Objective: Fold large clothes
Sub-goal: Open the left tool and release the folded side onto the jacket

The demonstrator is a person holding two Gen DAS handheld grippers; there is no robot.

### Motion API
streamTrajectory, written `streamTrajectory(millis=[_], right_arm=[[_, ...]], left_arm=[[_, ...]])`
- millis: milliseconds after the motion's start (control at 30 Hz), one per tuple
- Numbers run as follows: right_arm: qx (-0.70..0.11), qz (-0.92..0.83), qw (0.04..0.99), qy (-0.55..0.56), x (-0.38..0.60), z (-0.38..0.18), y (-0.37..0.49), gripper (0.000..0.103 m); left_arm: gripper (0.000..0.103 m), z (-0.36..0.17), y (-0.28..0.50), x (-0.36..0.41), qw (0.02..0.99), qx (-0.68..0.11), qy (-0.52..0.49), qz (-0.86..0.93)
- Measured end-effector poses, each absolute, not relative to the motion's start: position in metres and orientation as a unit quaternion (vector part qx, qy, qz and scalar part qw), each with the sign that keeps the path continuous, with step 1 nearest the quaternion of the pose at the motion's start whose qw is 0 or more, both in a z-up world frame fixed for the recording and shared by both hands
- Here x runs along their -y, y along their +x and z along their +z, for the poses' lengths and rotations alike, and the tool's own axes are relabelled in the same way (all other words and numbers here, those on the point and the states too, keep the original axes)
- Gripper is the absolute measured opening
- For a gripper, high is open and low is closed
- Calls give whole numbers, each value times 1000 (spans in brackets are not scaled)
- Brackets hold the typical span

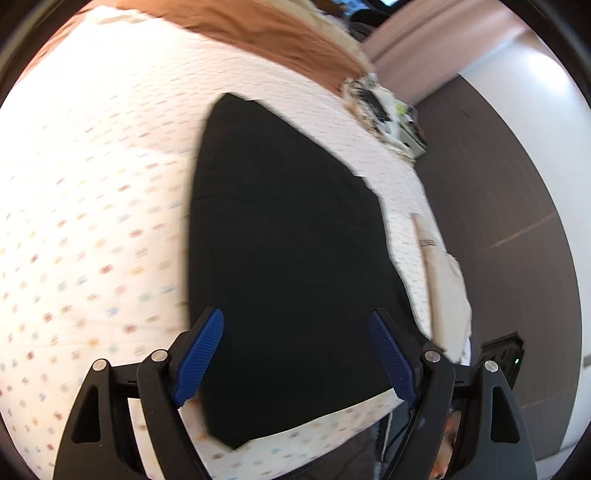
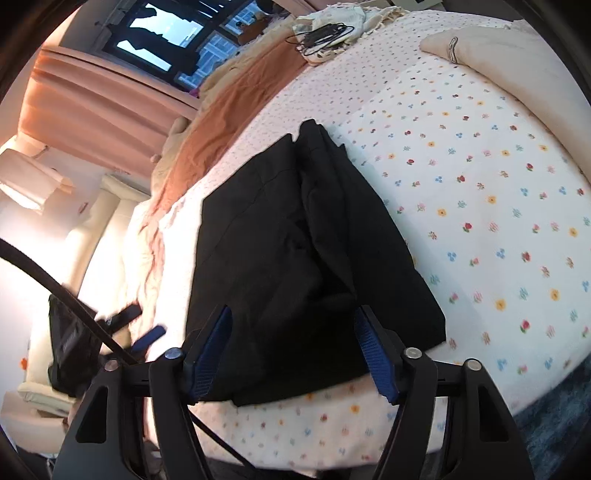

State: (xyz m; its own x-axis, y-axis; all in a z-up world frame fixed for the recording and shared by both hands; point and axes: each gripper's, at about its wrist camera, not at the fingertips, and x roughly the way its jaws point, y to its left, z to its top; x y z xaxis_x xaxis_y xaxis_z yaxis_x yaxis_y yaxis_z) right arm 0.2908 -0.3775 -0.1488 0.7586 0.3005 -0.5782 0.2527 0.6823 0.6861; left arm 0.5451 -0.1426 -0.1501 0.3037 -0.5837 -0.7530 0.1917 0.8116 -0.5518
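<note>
Folded garment (image 2: pixel 295 240) on bedsheet (image 2: pixel 480 184), pillow (image 2: pixel 517 62) behind, blanket (image 2: pixel 221 110) left.

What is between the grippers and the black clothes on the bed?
Nothing visible. The left gripper and right gripper both hang with open jaws right over the black garment, which lies bare on the flowered sheet.

Left view motion-blurred: the print on my bedsheet (image 1: pixel 92 221) smears into dashes. Black garment (image 1: pixel 288 258): folds unreadable, a flat dark shape; near edge partly behind my left tongs' fingers (image 1: pixel 199 362). Right view: the tangle of cord (image 2: pixel 325 35) on the far cloth is too small to identify. Pillow (image 2: pixel 509 62) cut by the frame's edge.
</note>
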Motion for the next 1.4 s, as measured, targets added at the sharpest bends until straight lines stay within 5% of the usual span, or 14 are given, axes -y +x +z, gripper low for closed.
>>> streamTrajectory(millis=[133, 600, 767, 833, 900, 1400], right_arm=[[-350, 5, 855, 383, 373, -155, 304, 10], [-340, -23, 841, 420, 408, -182, 275, 7], [-355, -8, 842, 407, 415, -168, 274, 22], [-358, -23, 847, 393, 420, -161, 273, 58], [-346, -29, 857, 380, 427, -149, 273, 74], [-427, 84, 818, 376, 477, -157, 398, 74]], left_arm=[[82, -173, 537, 119, 781, -547, -198, -225], [82, -200, 512, 140, 759, -559, -203, -265], [82, -204, 517, 152, 753, -563, -199, -275], [82, -205, 522, 154, 752, -564, -202, -274], [82, -204, 527, 155, 754, -562, -202, -273], [69, -196, 589, 162, 770, -555, -189, -251]])
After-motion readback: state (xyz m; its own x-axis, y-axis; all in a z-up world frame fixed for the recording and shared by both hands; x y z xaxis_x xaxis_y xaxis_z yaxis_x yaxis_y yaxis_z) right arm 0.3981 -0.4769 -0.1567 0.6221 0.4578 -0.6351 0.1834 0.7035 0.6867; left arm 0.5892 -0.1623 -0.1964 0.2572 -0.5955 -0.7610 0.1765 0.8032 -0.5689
